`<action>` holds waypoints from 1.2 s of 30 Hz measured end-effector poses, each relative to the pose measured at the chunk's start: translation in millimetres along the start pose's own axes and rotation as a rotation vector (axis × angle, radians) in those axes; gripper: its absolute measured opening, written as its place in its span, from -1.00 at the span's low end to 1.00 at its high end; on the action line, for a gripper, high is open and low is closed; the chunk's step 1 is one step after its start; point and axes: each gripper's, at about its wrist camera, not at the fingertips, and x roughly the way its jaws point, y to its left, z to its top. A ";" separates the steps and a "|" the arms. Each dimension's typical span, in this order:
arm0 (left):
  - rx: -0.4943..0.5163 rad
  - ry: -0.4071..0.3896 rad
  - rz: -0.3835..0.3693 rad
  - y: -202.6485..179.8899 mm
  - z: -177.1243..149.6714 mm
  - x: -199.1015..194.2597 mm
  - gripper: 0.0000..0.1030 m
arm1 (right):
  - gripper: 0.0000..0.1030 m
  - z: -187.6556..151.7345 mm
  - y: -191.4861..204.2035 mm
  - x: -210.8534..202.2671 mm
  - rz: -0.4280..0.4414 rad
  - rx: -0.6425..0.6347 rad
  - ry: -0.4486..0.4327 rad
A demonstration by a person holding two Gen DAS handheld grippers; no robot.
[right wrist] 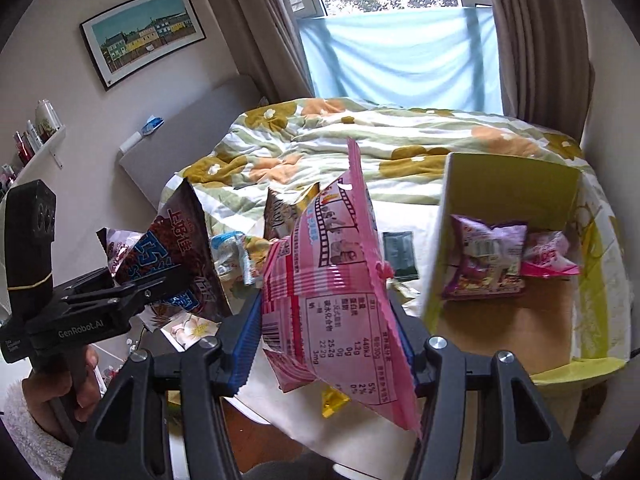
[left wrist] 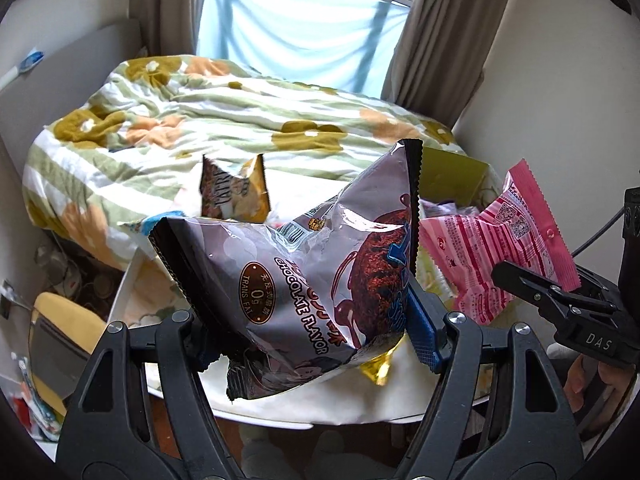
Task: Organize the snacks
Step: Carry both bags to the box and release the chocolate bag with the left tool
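Note:
My left gripper [left wrist: 316, 340] is shut on a grey-brown chocolate-flavour snack bag [left wrist: 304, 264] and holds it above the white table; the bag also shows in the right wrist view [right wrist: 172, 248]. My right gripper [right wrist: 328, 352] is shut on a pink snack bag [right wrist: 336, 300], raised just left of an open yellow-green cardboard box [right wrist: 508, 196]; the pink bag also shows in the left wrist view [left wrist: 496, 236]. The box holds a purple bag [right wrist: 488, 260] and a small pink bag [right wrist: 548, 256]. A yellow-brown bag [left wrist: 236, 196] stands behind on the table.
A white table [left wrist: 280, 408] carries more loose packets: a light blue one [right wrist: 232, 252], a dark one [right wrist: 400, 252], a gold wrapper [left wrist: 376, 368]. Behind it is a bed with a flowered quilt [left wrist: 208, 120]. A yellow chair [left wrist: 52, 344] stands lower left.

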 end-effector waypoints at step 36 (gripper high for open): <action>0.415 0.318 -0.199 -207.1 18.2 185.9 0.96 | 0.03 12.1 -199.0 -37.5 -0.352 0.347 0.000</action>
